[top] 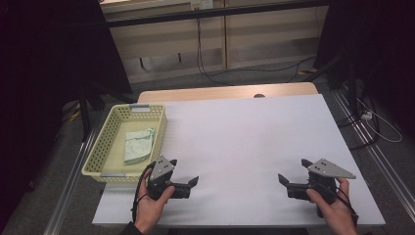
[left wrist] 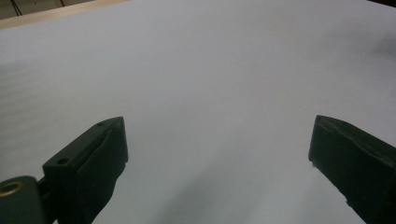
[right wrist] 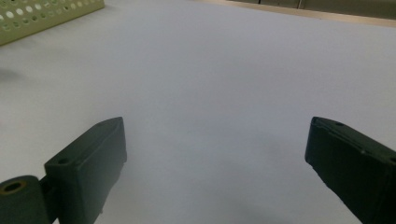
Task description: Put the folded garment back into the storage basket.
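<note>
A pale yellow perforated basket (top: 111,139) stands at the table's left edge with a folded light green cloth (top: 138,145) lying inside it. My left gripper (top: 184,171) rests near the front left of the white table top (top: 244,142), just right of the basket's near corner, jaws wide apart and empty. My right gripper (top: 293,171) sits at the front right, also open with nothing between its jaws. In the left gripper view my left gripper (left wrist: 218,140) faces bare white surface. In the right gripper view my right gripper (right wrist: 215,140) faces the same surface, with the basket (right wrist: 46,14) at top left.
A wooden strip of the table (top: 225,92) shows beyond the white top's far edge. Cables (top: 205,68) run over the grey floor behind the table. Dark stands flank both sides, and a metal rail (top: 372,152) runs along the right.
</note>
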`<state>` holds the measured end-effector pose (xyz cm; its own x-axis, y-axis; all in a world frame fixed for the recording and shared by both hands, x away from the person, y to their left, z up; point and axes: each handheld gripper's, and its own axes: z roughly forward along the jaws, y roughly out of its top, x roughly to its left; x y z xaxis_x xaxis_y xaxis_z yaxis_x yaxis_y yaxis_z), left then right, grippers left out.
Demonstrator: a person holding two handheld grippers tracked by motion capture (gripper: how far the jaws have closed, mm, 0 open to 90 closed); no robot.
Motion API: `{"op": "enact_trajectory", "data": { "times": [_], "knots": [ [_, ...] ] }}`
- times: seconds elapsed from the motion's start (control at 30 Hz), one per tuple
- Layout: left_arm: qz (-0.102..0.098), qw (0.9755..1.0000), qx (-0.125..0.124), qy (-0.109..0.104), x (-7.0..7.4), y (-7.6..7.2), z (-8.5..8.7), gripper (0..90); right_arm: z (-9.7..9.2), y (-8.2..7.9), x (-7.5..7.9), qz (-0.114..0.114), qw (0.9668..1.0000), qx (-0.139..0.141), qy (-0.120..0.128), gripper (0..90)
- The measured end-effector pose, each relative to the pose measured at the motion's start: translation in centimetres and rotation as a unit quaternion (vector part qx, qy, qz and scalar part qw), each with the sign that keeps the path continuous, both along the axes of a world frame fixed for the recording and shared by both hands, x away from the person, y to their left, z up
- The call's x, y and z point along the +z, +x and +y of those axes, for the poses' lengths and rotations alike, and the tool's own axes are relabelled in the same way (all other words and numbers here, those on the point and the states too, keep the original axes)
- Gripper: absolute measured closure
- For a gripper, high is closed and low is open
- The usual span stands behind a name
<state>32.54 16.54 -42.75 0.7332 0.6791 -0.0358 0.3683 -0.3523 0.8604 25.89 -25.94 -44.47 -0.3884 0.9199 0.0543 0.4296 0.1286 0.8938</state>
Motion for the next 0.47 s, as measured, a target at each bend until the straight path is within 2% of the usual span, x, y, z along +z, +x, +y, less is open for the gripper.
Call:
{"op": "enact_trajectory", "data": {
  "times": [0.17,0.3,0.4,0.47],
  "knots": [
    [0.002,1.0,-0.001,0.0,-0.02,0.08,0.04,4.5,0.33,0.29,-0.02,-0.004,1.0,0.003,-0.006,5.0],
    [0.01,0.9999,0.0,0.003,-0.2,0.33,-0.2,4.5,0.53,0.53,-0.13,-0.005,1.0,0.003,-0.007,5.4],
    [0.007,0.9999,0.009,-0.002,-0.17,0.48,-0.4,4.5,0.77,0.65,-0.2,-0.003,0.9999,0.008,-0.009,5.4],
    [0.003,1.0,0.008,0.003,-0.15,0.57,-0.53,4.5,0.99,0.73,-0.23,-0.005,0.9998,0.012,-0.015,5.4]
  ]
}}
